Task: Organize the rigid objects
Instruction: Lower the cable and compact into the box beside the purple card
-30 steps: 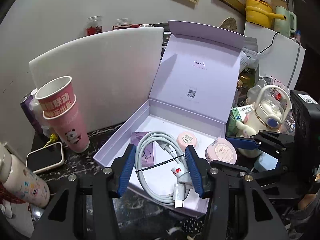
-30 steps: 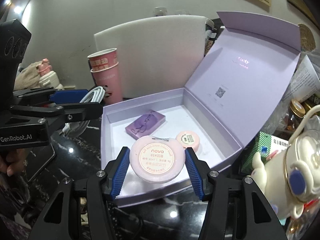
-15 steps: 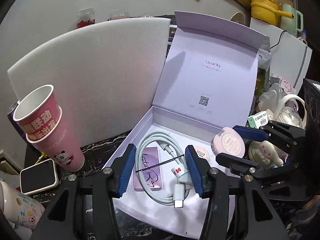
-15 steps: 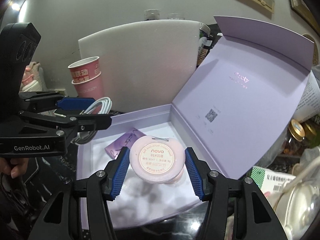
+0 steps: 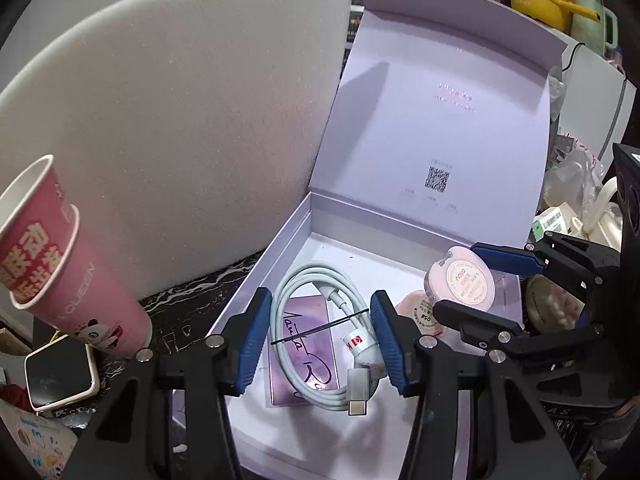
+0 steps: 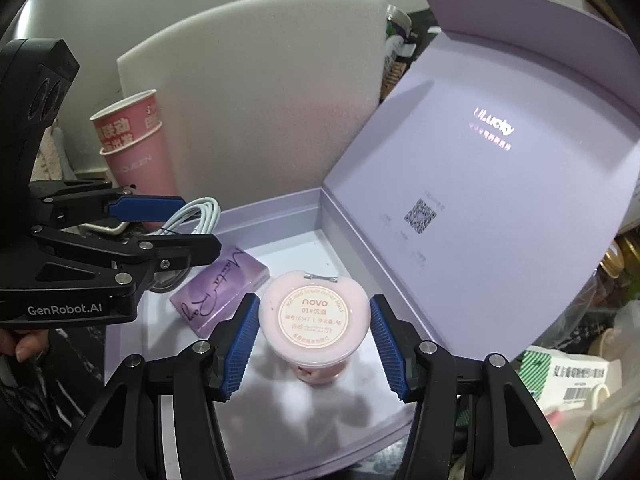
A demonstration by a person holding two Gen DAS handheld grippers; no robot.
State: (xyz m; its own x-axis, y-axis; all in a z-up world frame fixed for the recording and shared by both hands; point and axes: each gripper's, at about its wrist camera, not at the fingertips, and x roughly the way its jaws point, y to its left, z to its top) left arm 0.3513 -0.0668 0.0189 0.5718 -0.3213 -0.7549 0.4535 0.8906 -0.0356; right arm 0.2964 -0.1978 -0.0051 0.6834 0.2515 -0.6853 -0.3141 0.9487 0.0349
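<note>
Cluttered dark marbled counter [image 5: 192,300], white foam board [image 5: 180,120] propped behind, lilac box [image 6: 280,220] open on it with lid [image 6: 500,160] standing up at the far right; pink blush compact [image 6: 314,316] is pinched in the right gripper [image 6: 314,332], flat label face toward the camera, blue pads on its left and right rims, held over the box floor toward the near right corner; directly under it sits a smaller pink compact [image 5: 420,312] already in the box, so the set-down spot reads as stacked on or just beside that one, can't tell which; purple card box [image 6: 220,292] lies on the floor near the left wall, long axis running near-to-far, slightly skewed; coiled white cable [image 5: 324,332] is clamped in the left gripper [image 5: 320,336], coil long axis running away from the camera, USB-C plug at the near end, hanging over the purple card box; can't tell if the coil touches it; left gripper owns the left half of the box, right gripper the right half, the two just beside each other, not touching; each thing lies straight below its own tongs, so the move looks like a short lower and release; stacked pink paper cups [image 5: 52,264] stand off the box's left edge, phone [image 5: 60,372] beside them.
</note>
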